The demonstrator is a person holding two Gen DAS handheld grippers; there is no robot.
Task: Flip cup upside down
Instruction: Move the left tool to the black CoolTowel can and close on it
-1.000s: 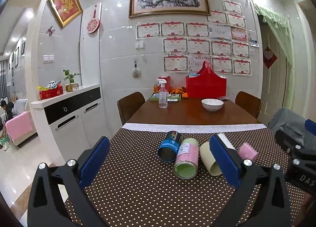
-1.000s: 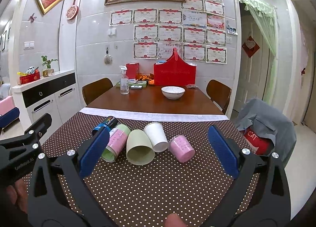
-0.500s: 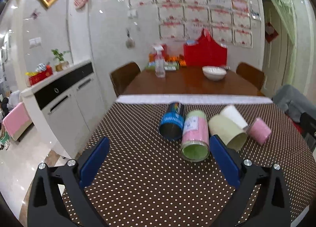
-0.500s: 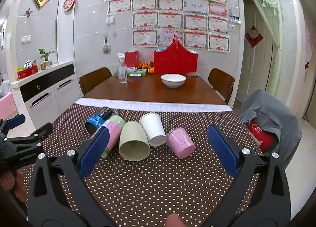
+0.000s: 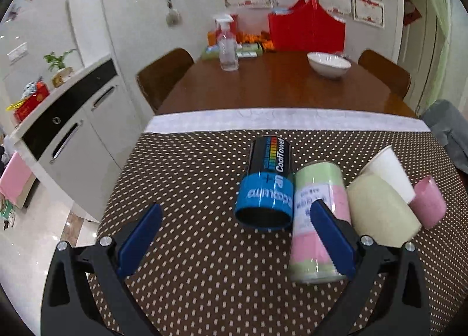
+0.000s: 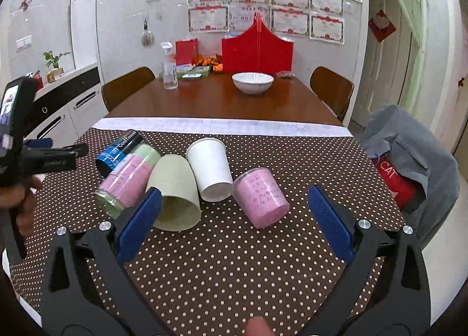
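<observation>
So far nothing is flipped: the blue-and-black cylindrical cup (image 5: 267, 187) lies on its side on the brown polka-dot tablecloth (image 5: 190, 263), touching the pink-and-green tin (image 5: 317, 219). Left gripper (image 5: 235, 242) and right gripper (image 6: 232, 225) gape apart, empty.

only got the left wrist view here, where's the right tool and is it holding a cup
Observer: The right tool is open and holds nothing, pointed at the cups from the near side of the dotted cloth.
Operator: which cup is it lined up with
Observer: The pink cup, on its side, lies ahead between the two fingers, untouched.
Operator: pale green cup, which way is the mouth
Observer: The pale green cup has its open mouth turned toward the right tool, just behind its left finger.
</observation>
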